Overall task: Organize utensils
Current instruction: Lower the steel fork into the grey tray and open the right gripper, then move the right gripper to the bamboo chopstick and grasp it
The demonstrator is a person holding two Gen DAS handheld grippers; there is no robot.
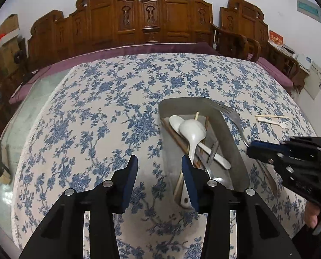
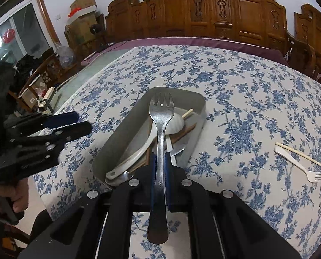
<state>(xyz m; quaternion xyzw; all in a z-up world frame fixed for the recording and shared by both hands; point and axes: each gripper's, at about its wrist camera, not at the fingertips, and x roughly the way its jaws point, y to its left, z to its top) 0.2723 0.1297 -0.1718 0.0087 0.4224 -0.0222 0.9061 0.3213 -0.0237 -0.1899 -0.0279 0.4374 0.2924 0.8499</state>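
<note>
on the counter [image 2: 257, 99] with the blue flower cloth sits a grey tray [image 2: 108, 149] holding two white spoons [image 1: 192, 133], brown chopsticks [image 1: 175, 138] and a small metal piece, all piled crosswise. steel fork [image 2: 161, 129], shiny and a bit scuffed, hangs over the tray, pinched by the handle in the right tongs [image 2: 160, 161]. left tongs [image 1: 159, 166] partly open with nothing in them, just beside the tray. white plastic fork [image 2: 298, 164] and one pale stick [image 2: 300, 155] lie well off to the side
</note>
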